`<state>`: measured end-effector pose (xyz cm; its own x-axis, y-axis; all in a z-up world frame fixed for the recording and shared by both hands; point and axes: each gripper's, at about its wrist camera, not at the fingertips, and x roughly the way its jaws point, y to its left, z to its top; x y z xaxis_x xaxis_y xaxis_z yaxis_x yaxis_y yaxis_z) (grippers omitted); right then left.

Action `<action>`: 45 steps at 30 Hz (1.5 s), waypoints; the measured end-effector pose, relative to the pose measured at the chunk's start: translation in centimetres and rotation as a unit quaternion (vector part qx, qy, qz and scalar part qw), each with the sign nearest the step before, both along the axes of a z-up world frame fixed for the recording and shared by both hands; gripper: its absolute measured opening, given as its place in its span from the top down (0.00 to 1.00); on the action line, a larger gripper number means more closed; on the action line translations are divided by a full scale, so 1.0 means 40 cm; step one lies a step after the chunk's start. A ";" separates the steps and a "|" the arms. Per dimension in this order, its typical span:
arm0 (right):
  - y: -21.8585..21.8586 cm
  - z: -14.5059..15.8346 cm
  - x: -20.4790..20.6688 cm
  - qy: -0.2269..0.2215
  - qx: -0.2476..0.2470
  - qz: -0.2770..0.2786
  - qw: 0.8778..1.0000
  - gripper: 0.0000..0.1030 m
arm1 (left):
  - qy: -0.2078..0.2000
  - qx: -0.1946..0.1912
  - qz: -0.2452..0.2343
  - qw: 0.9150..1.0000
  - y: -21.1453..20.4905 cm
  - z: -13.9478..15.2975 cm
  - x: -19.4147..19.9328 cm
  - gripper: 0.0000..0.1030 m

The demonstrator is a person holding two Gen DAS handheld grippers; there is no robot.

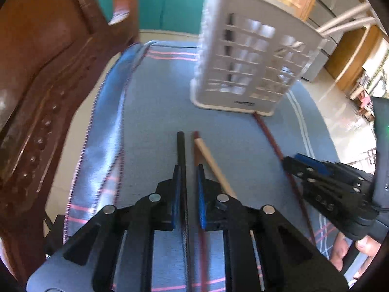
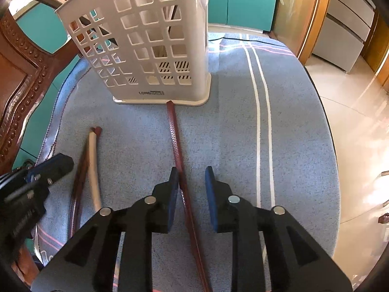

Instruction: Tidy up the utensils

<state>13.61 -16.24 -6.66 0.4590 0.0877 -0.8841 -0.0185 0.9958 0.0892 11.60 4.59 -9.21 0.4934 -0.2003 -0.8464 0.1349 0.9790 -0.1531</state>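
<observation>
Left gripper: fingers narrowly spread, straddling a black chopstick; the gap looks a bit wider than the stick, so contact is uncertain. A beige chopstick and a dark red chopstick lie just beside it at 3 o'clock, crossing.

Right gripper: fingers spread apart over a patterned red chopstick, which lies against the left finger; its far tip touches the base of the white slotted utensil holder at 12 o'clock.

The holder stands upright on the blue cloth covering the table. Open cloth at 2–3 o'clock up to the rounded table edge. Carved wooden chair close at 9 o'clock.
</observation>
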 end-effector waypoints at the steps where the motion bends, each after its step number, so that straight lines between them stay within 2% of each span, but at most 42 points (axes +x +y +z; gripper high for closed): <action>1: -0.001 0.001 0.000 0.000 0.001 0.000 1.000 0.77 | 0.004 0.002 0.003 1.000 0.002 0.000 0.011 0.81; 5: -0.005 -0.001 0.000 0.000 0.003 -0.001 1.000 0.77 | 0.021 0.013 0.015 1.000 0.032 -0.016 0.037 0.76; 11: -0.011 -0.001 0.002 0.002 0.005 -0.001 1.000 0.76 | 0.030 0.020 0.022 0.999 0.032 -0.033 0.071 0.74; 16: -0.007 -0.008 0.004 0.000 -0.004 -0.001 1.000 0.70 | 0.023 0.048 0.014 0.998 -0.006 -0.036 0.079 0.62; 18: 0.002 -0.013 0.005 -0.001 -0.015 0.003 1.000 0.70 | 0.016 0.075 0.011 0.997 -0.030 -0.030 0.060 0.61; 20: 0.012 -0.018 0.005 -0.006 -0.030 0.006 1.000 0.70 | 0.012 0.084 0.009 0.996 -0.035 -0.033 0.054 0.61; 27: 0.028 -0.023 0.016 -0.017 -0.045 0.002 0.999 0.69 | 0.015 0.079 -0.004 0.997 -0.026 -0.034 0.041 0.61; 29: 0.033 -0.025 0.023 -0.019 -0.048 0.002 0.999 0.68 | 0.017 0.068 -0.008 0.997 -0.021 -0.031 0.037 0.66; 31: 0.038 -0.027 0.022 -0.020 -0.050 0.003 0.999 0.68 | 0.017 0.065 -0.011 0.998 -0.023 -0.025 0.021 0.86; 33: 0.040 -0.027 0.023 -0.020 -0.049 0.002 0.999 0.68 | 0.019 0.054 -0.014 0.998 -0.021 -0.026 0.027 0.93; 35: 0.040 -0.027 0.018 -0.021 -0.049 0.002 0.999 0.68 | 0.010 0.043 -0.014 0.999 -0.020 -0.017 0.024 0.93; 40: 0.038 -0.024 0.010 -0.021 -0.051 0.008 0.998 0.68 | -0.053 0.032 -0.010 0.998 -0.014 0.060 -0.008 0.93; 41: 0.039 -0.024 0.009 -0.021 -0.049 0.011 0.999 0.72 | -0.064 0.026 -0.009 0.998 -0.011 0.075 -0.014 0.93; 43: 0.042 -0.020 0.005 -0.021 -0.037 0.018 0.999 0.93 | -0.084 0.014 -0.009 0.996 -0.003 0.104 -0.027 0.93; 45: 0.043 -0.013 0.002 -0.025 -0.025 0.016 0.999 0.94 | -0.098 0.007 -0.006 0.995 0.005 0.120 -0.035 0.93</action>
